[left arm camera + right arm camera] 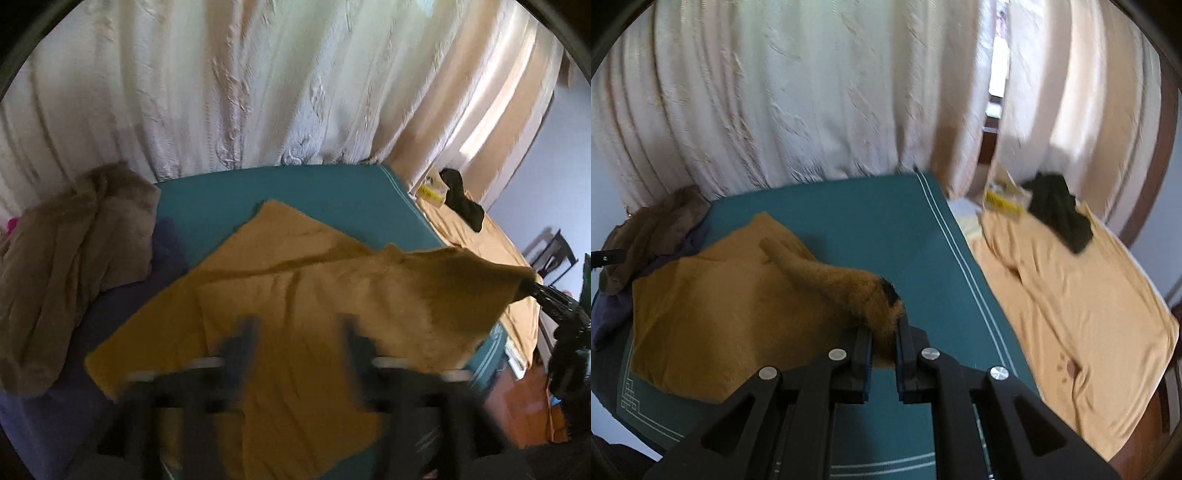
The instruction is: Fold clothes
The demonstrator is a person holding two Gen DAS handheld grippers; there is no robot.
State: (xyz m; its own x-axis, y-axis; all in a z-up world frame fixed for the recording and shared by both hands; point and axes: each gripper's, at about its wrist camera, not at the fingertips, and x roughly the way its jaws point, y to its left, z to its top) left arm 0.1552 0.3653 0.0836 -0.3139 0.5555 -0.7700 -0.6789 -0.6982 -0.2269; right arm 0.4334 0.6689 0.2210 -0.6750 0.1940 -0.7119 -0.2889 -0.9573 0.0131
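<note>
A mustard-yellow cloth lies partly folded on the teal table mat. In the left wrist view my left gripper is blurred by motion, low over the cloth, its two fingers spread apart with nothing pinched between them. My right gripper is shut on a bunched corner of the mustard cloth, lifting it off the mat. From the left wrist view that raised corner stretches right to the right gripper.
A crumpled brown garment rests on a purple cloth at the table's left end. Right of the table is a bed with a peach sheet and a black garment. Cream curtains hang behind. A dark chair stands far right.
</note>
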